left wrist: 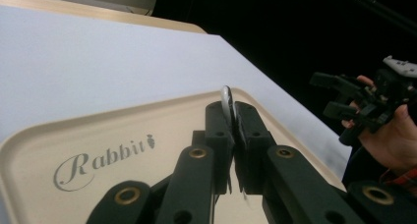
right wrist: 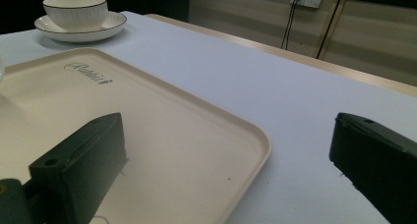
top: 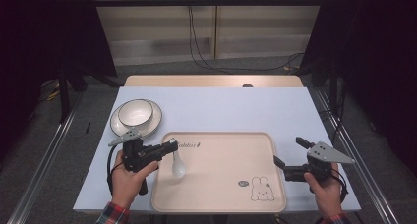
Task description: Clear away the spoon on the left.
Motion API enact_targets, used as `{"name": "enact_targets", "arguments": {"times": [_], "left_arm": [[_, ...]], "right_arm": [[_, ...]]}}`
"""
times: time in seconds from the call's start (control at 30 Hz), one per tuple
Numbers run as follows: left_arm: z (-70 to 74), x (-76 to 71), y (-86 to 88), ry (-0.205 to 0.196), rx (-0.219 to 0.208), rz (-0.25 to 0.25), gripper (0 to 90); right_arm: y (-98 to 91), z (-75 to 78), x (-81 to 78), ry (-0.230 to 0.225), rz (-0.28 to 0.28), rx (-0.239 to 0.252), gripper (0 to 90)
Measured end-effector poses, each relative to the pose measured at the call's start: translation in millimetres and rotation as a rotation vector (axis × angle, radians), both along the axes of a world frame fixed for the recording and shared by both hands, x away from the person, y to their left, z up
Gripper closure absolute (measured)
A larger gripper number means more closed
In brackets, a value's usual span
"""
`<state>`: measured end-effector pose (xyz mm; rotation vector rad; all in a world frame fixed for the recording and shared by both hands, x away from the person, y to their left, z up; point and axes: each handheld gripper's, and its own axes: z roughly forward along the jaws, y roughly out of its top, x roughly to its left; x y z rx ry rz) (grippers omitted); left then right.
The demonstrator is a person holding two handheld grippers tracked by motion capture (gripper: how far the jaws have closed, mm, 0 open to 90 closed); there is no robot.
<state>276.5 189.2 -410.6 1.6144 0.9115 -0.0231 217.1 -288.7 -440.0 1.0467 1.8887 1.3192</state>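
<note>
Left gripper (top: 172, 144) clamped on white spoon (top: 177, 166) over tray (top: 221, 184), left side; right gripper (top: 290, 157) jaws wide, empty.

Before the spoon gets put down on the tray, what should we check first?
1. Left gripper shut on the spoon: ok; the handle sits between the jaws in the left gripper view.
2. Spoon over the tray: ok.
3. Spoon bowl touching the tray: cannot tell.
4. Tray floor bare under the spoon: ok.
5. Right gripper out of the way: ok; open at the tray's right edge.
6. Bowl and plate clear of the tray: ok.
</note>
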Motion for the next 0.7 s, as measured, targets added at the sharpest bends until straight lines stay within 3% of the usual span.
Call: {"name": "enact_targets", "arguments": {"times": [0.27,0.7], "left_arm": [[-2.5,-3.0,3.1,0.024,-0.012,-0.002,85.6],[-14.3,-2.1,-2.1,0.067,0.012,-0.027,85.5]], "right_arm": [[1.0,0.2,0.0,0.001,0.002,-0.005,0.2],[3.6,0.5,1.1,0.002,0.003,-0.006,0.3]]}}
